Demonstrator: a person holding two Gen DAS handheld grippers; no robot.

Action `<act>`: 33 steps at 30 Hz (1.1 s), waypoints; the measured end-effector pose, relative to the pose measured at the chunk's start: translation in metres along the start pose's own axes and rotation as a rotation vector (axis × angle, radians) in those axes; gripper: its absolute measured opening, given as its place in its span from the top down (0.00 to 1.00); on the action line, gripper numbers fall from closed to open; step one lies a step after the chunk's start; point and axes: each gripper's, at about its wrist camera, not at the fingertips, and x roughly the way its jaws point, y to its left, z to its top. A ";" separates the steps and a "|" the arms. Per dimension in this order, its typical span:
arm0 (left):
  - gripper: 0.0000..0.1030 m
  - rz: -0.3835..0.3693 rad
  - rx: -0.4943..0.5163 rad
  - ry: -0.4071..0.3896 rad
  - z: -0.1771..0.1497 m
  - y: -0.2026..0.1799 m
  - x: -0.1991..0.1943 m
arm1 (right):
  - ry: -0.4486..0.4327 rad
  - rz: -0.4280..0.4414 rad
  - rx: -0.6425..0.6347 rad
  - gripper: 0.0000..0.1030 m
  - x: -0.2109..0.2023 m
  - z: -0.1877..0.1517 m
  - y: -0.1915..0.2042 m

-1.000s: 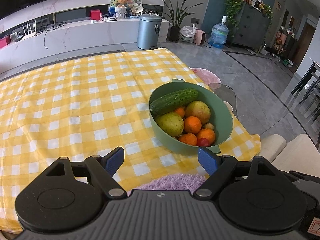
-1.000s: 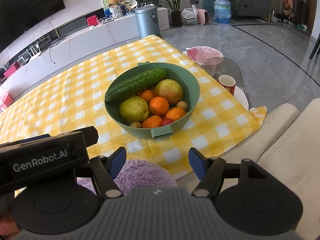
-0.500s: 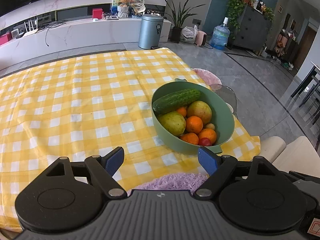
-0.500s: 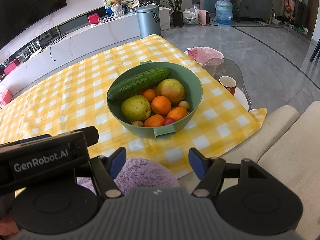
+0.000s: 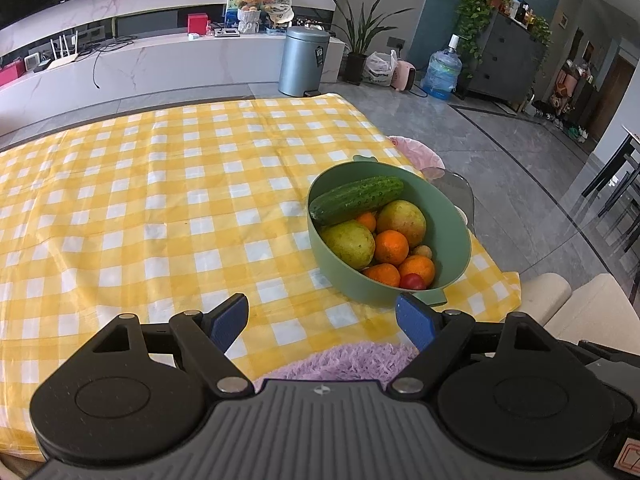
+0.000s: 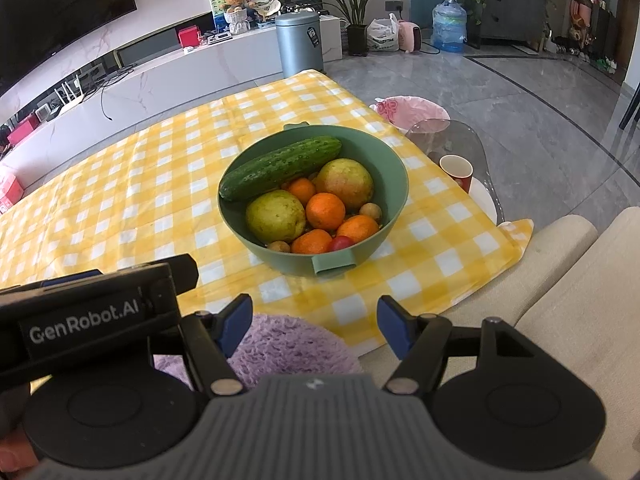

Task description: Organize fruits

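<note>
Fruit is piled in the green bowl (image 6: 394, 172) near the table's (image 5: 160, 208) right edge, the cucumber (image 6: 280, 167) lying slantwise on top, directly ahead of the open, empty right gripper (image 6: 315, 324), judged nearer than the equally open left gripper (image 5: 322, 322).

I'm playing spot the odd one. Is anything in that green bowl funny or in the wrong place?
Yes: a cucumber lies across the top of the green bowl, resting on oranges and pears. It's a vegetable among fruit. Nothing is spilled or broken.
</note>
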 end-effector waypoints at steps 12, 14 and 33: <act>0.05 -0.011 0.021 0.011 -0.004 -0.003 0.002 | 0.010 -0.014 -0.029 0.36 0.001 -0.004 -0.003; 0.06 -0.011 0.017 0.015 -0.004 -0.003 0.003 | 0.010 -0.015 -0.028 0.36 0.002 -0.004 -0.003; 0.06 0.010 0.034 0.015 -0.007 -0.006 0.006 | 0.020 -0.040 -0.052 0.36 0.008 -0.007 -0.003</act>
